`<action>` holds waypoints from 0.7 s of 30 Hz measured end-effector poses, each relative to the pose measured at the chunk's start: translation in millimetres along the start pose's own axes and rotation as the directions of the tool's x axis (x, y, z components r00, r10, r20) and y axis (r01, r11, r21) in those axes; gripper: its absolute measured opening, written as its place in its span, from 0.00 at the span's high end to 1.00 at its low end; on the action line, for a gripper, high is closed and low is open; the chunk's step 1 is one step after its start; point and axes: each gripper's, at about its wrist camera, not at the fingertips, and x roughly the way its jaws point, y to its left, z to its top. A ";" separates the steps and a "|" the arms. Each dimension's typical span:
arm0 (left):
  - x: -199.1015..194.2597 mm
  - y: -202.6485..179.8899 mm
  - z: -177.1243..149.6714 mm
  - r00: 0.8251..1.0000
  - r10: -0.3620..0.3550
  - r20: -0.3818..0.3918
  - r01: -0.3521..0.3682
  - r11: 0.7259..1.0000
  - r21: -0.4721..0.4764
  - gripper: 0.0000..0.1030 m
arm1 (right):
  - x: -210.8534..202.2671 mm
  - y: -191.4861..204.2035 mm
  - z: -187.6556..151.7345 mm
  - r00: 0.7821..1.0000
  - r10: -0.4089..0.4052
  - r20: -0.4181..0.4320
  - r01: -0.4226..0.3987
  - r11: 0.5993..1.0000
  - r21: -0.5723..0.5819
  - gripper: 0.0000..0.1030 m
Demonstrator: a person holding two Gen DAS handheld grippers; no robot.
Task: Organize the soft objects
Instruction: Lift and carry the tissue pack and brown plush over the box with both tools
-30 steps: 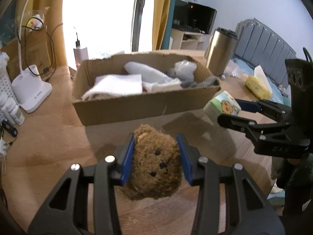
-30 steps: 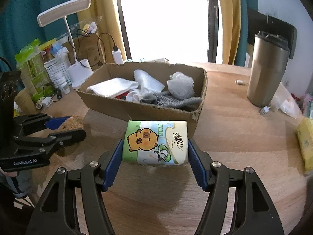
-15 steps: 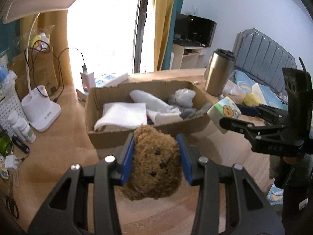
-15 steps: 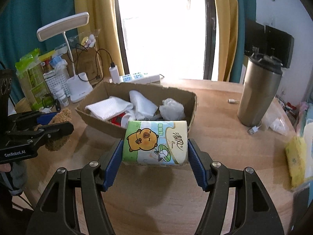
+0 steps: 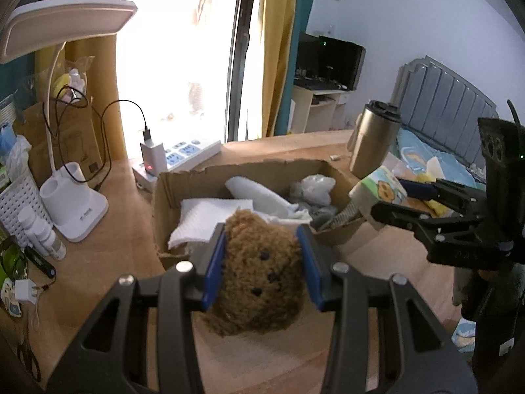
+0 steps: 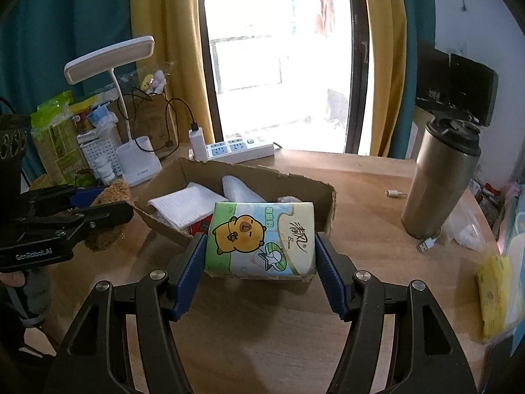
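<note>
Wooden desk (image 6: 361, 190) by a bright window, bearing an open brown cardboard box (image 5: 249, 170) of white cloths. Both loads have been raised since a second ago, nearer the box. A fuzzy brown plush bear (image 5: 259, 269) is clamped in the left gripper (image 5: 261, 269), a cartoon-printed tissue pack (image 6: 262, 236) in the right gripper (image 6: 261, 256); collision over the box rim is risked.

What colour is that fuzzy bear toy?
Brown plush bear, with small dark eyes; clearest in the left wrist view.

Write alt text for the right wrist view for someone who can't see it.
The right tool grips a cartoon-printed tissue pack above a wooden table, just in front of a cardboard box holding white cloths. At left, the left tool holds a brown plush toy; a steel tumbler stands at right.
</note>
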 end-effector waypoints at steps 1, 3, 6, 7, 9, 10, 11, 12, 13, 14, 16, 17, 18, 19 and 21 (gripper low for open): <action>1.2 0.9 1.3 1.000 0.001 0.001 -0.001 1.000 -0.001 0.58 | 1.2 0.5 1.5 1.000 0.003 0.001 -0.003 1.000 -0.003 0.34; 3.5 2.9 3.7 1.000 0.003 0.004 -0.003 1.000 -0.001 0.58 | 4.1 1.5 4.4 1.000 0.007 0.002 -0.007 1.000 -0.006 0.34; 7.6 7.3 7.5 1.000 0.005 0.007 -0.005 1.000 -0.006 0.58 | 9.0 2.0 7.8 1.000 0.014 0.001 -0.014 1.000 -0.008 0.34; 9.0 8.9 8.8 1.000 0.007 0.009 -0.007 1.000 -0.007 0.58 | 11.1 1.9 8.6 1.000 0.016 0.000 -0.016 1.000 -0.008 0.34; 12.0 11.9 11.9 1.000 0.010 0.010 -0.009 1.000 -0.008 0.58 | 15.4 2.9 10.7 1.000 0.020 -0.003 -0.020 1.000 -0.009 0.34; 13.5 12.7 12.9 1.000 0.011 0.010 -0.011 1.000 -0.009 0.58 | 17.5 3.2 11.7 1.000 0.022 -0.005 -0.022 1.000 -0.010 0.34; 15.0 13.9 14.2 1.000 0.013 0.011 -0.013 1.000 -0.010 0.58 | 19.9 3.3 12.6 1.000 0.023 -0.007 -0.023 1.000 -0.010 0.34; 17.5 16.0 15.9 1.000 0.015 0.010 -0.015 1.000 -0.011 0.58 | 22.5 3.3 13.6 1.000 0.025 -0.009 -0.025 1.000 -0.011 0.34; 19.1 17.4 17.0 1.000 0.017 0.010 -0.016 1.000 -0.012 0.58 | 25.2 3.4 14.7 1.000 0.027 -0.011 -0.027 1.000 -0.012 0.34; 20.4 18.6 18.1 1.000 0.018 0.010 -0.018 1.000 -0.013 0.58 | 27.7 3.6 15.9 0.999 0.029 -0.014 -0.029 0.999 -0.014 0.34; 24.5 21.8 20.4 1.000 0.021 0.011 -0.021 1.000 -0.018 0.58 | 32.5 3.5 17.4 0.999 0.033 -0.018 -0.033 0.999 -0.015 0.34; 26.5 23.3 21.3 1.000 0.022 0.010 -0.021 1.000 -0.020 0.58 | 35.4 3.7 18.7 0.999 0.035 -0.020 -0.036 0.999 -0.016 0.34; 28.9 25.2 22.2 1.000 0.022 0.009 -0.022 0.999 -0.024 0.58 | 39.1 4.0 20.2 0.999 0.038 -0.023 -0.038 0.999 -0.018 0.34; 30.8 26.6 22.9 1.000 0.023 0.009 -0.022 0.999 -0.027 0.57 | 41.2 3.8 21.1 0.999 0.039 -0.024 -0.040 0.999 -0.018 0.34; 36.0 30.6 24.1 1.000 0.022 0.008 -0.022 0.999 -0.038 0.57 | 46.8 4.4 23.7 0.999 0.044 -0.028 -0.045 0.999 -0.020 0.34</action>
